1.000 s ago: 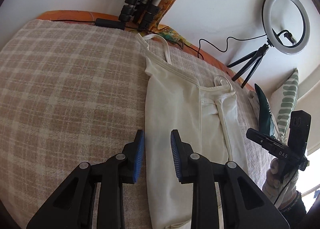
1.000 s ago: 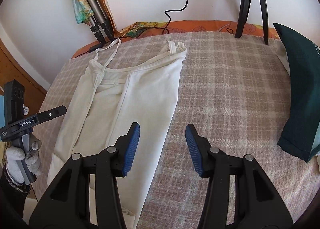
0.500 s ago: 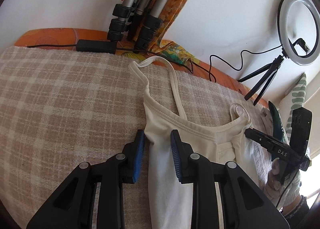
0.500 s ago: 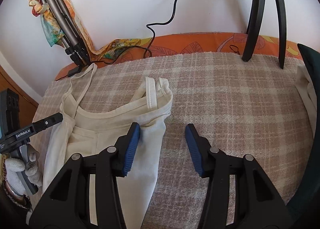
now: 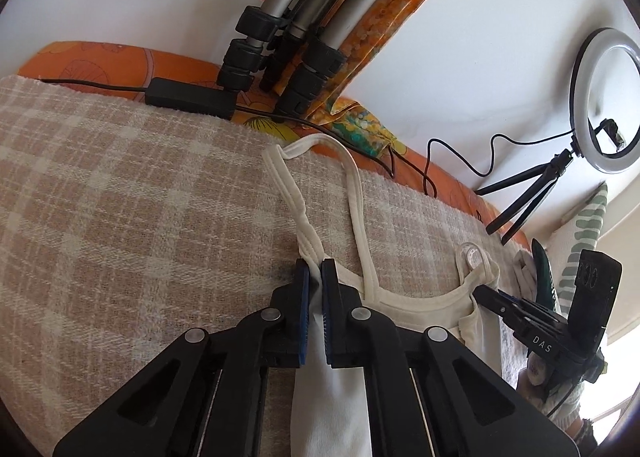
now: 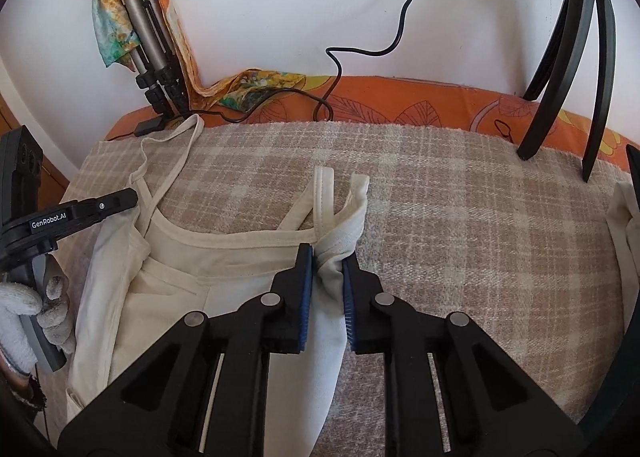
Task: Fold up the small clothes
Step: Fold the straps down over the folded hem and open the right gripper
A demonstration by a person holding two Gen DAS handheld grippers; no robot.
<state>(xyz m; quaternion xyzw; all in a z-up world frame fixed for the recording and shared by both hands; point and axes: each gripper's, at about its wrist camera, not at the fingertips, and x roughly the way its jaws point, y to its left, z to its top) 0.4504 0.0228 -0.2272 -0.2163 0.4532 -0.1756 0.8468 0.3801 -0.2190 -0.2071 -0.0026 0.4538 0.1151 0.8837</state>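
A cream strappy top [image 6: 224,257] lies flat on a beige checked blanket [image 6: 460,225], folded lengthwise, straps toward the wall. My left gripper [image 5: 315,269] is shut on the top's left upper corner, at the base of its strap [image 5: 288,185]. My right gripper [image 6: 325,257] is shut on the right upper corner, with bunched cloth between the blue pads [image 6: 306,277]. Each gripper shows in the other's view: the left one [image 6: 116,199] and the right one [image 5: 488,293]. The top also shows in the left wrist view [image 5: 420,305].
A grey tripod [image 5: 288,37] draped with a coloured scarf stands at the wall, with a black power brick [image 5: 188,97] and cables. A ring light [image 5: 604,97] on a small tripod [image 6: 568,41] stands at the right. Another cream garment [image 6: 628,225] lies at the right edge.
Both grippers moved forward along the top to its upper corners and closed on the cloth; half a second ago both were open.
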